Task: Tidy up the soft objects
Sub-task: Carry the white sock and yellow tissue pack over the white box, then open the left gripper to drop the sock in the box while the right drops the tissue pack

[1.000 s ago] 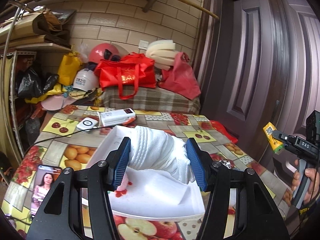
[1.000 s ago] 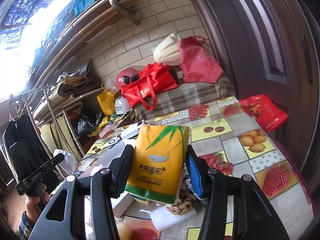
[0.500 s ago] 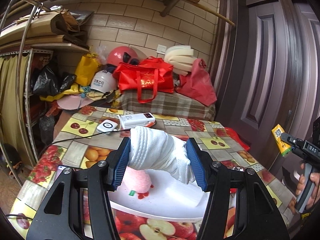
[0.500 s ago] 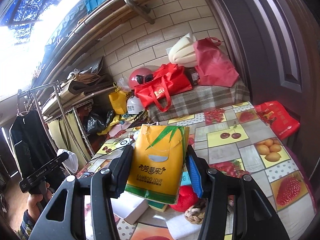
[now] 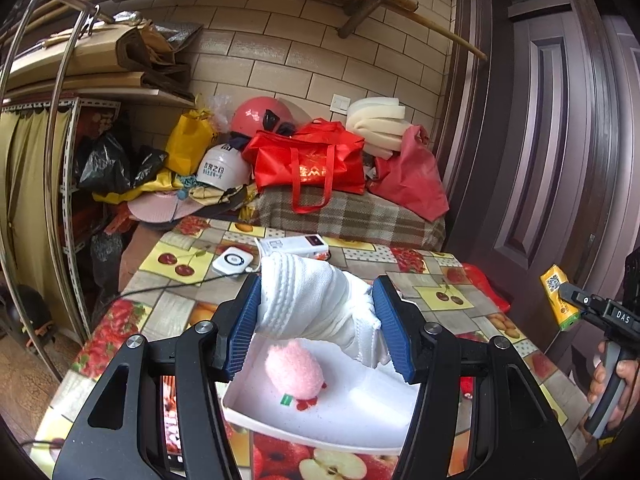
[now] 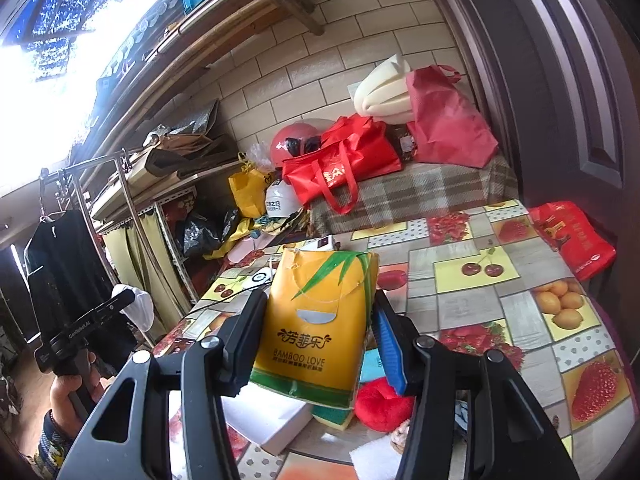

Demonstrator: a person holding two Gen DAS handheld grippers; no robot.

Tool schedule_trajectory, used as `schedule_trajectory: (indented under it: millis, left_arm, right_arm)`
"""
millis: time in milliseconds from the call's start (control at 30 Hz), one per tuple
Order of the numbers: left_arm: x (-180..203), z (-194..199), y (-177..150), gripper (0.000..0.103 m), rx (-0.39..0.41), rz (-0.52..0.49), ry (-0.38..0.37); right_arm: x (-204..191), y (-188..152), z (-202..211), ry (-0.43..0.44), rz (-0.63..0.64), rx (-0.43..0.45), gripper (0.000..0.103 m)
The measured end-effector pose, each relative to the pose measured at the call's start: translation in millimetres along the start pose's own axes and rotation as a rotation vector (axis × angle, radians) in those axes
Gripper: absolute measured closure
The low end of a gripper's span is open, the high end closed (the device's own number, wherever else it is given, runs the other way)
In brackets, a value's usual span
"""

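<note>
My left gripper [image 5: 316,330] is shut on a rolled white towel [image 5: 316,304], held in the air above a white tray [image 5: 360,412]. A pink fluffy toy [image 5: 294,372] lies in that tray. My right gripper [image 6: 320,338] is shut on a yellow tissue pack [image 6: 320,320] with green leaf print, lifted over the table. Below it lie a red plush [image 6: 380,404] and a white box [image 6: 268,424]. In the left wrist view the right gripper [image 5: 576,304] appears at the far right with the yellow pack [image 5: 558,296]. The left gripper [image 6: 116,304] with the towel [image 6: 136,306] shows at the left of the right wrist view.
The table has a fruit-print cloth [image 5: 180,300]. A white power bank [image 5: 294,245], a small white device [image 5: 234,261] with a cable, and a phone [image 5: 170,420] lie on it. Red bags [image 5: 308,164], helmets and foam pile up behind. A dark door [image 5: 552,152] stands on the right.
Both grippers have drawn back and risen a little with their loads. In the left wrist view the pink toy has come into sight in the tray; in the right wrist view the red plush shows below.
</note>
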State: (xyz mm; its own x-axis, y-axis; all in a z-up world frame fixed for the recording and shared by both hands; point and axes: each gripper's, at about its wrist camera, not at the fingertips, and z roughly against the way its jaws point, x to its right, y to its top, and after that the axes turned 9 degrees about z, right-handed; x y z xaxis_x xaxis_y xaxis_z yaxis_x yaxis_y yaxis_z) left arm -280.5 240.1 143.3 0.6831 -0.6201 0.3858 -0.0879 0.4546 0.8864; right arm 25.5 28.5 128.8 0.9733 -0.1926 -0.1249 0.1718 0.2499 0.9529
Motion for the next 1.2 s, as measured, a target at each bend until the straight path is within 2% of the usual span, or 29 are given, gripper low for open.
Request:
schedule_trajectory:
  millis: [233,467,733,967,1000,1033,1067,1100,1133,1167,1200]
  left_arm:
    - [11.9,-13.2,12.1,0.046,-0.012,-0.003,-0.005]
    - [25.2,-49.4,2.7,0.045,-0.076,-0.005,-0.009]
    - [34.7,-115.1,-37.9,0.045,-0.086,-0.072,0.079]
    - [10.4,-143.2,-49.7,0.043,-0.157,0.023,0.129]
    - [7.5,-143.9,-50.3,0.038,-0.158,0.028,0.132]
    - [5.8,-143.8,-51.0,0.029,-0.156,0.033,0.139]
    - [3.7,-143.2,-51.7,0.022,-0.152,0.042,0.148]
    - [2.1,-141.7,-52.5,0.013,-0.14,0.051,0.158]
    - [1.5,-138.9,-52.9,0.004,-0.123,0.054,0.165]
    - [1.1,-135.5,-52.9,0.0,-0.099,0.053,0.173]
    - [1.3,-132.6,-52.5,0.0,-0.082,0.051,0.177]
  right_arm:
    - [-15.2,8.5,-19.4,0.049,0.023,-0.004,0.051]
    - [-33.4,10.4,-46.7,0.09,0.043,-0.034,0.051]
    - [-45.7,-7.9,-105.7,0.077,0.055,-0.1,0.051]
    - [-44.9,-27.7,-158.7,0.049,0.038,-0.215,0.05]
    - [-44.5,-30.1,-164.4,0.048,0.027,-0.226,0.049]
    - [-45.0,-32.0,-168.2,0.047,0.02,-0.232,0.049]
    - [-44.9,-33.9,-172.4,0.045,0.014,-0.239,0.041]
    - [-44.2,-36.0,-175.6,0.042,0.008,-0.248,0.022]
    - [-43.5,-37.9,-176.3,0.045,-0.001,-0.248,0.016]
    - [-42.1,-39.6,-174.3,0.044,-0.01,-0.238,0.016]
    - [-41.2,-40.2,-171.9,0.039,-0.013,-0.224,0.016]
